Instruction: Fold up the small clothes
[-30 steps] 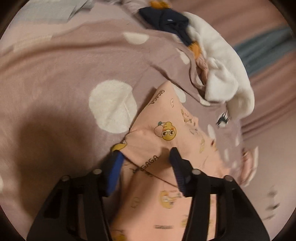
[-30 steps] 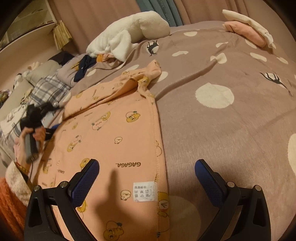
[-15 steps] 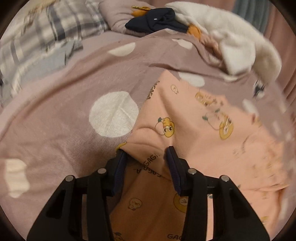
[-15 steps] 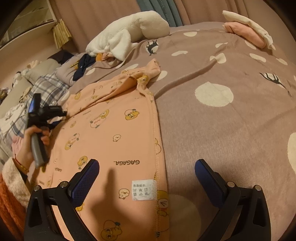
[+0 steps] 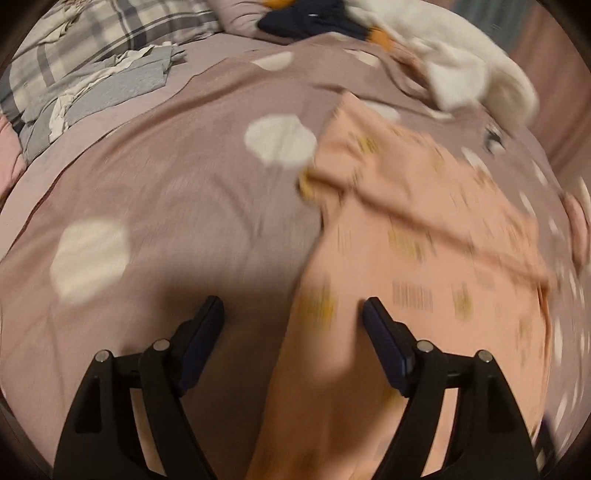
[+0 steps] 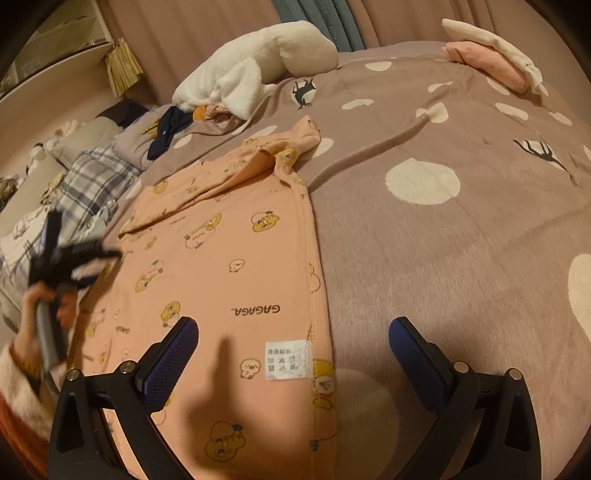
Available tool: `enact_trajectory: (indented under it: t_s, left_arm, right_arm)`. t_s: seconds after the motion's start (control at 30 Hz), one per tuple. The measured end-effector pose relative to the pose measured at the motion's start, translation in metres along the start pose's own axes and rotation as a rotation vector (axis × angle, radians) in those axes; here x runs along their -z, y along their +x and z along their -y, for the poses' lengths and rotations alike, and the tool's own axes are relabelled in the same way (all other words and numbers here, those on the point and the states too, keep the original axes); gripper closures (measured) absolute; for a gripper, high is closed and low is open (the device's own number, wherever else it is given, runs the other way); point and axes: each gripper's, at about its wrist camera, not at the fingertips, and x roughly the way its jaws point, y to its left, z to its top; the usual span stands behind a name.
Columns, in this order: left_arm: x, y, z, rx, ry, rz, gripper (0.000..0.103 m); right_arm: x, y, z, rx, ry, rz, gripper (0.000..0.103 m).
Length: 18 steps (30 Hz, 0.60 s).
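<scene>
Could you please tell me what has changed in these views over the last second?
The left tongs let go of the peach garment's folded edge and are opening while pulling back toward its left side. The fold now lies on the garment. The right tongs stayed open and still above the care label.

Garment point(image 6: 229, 266) flat on blanket point(image 6: 424, 240) — plush toy point(image 6: 258, 70) behind it, folded pile point(image 6: 491, 59) far right.

A home bedroom: a bed point(image 6: 461, 240) under a spotted blanket, plaid pillow point(image 6: 92, 177) at far left, curtains point(image 6: 207, 33) behind.
</scene>
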Motion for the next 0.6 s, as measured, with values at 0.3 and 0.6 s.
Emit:
enact_trajectory:
  t_s: [0.3, 0.6]
  left_arm:
    - [0.092, -0.063, -0.023, 0.184, -0.093, -0.042, 0.012]
    - [0.130, -0.084, -0.016, 0.183, -0.052, -0.079, 0.012]
  right_arm:
    - [0.008, -0.003, -0.001, 0.026, 0.024, -0.012, 0.000]
    - [0.018, -0.012, -0.003, 0.036, -0.010, -0.111, 0.000]
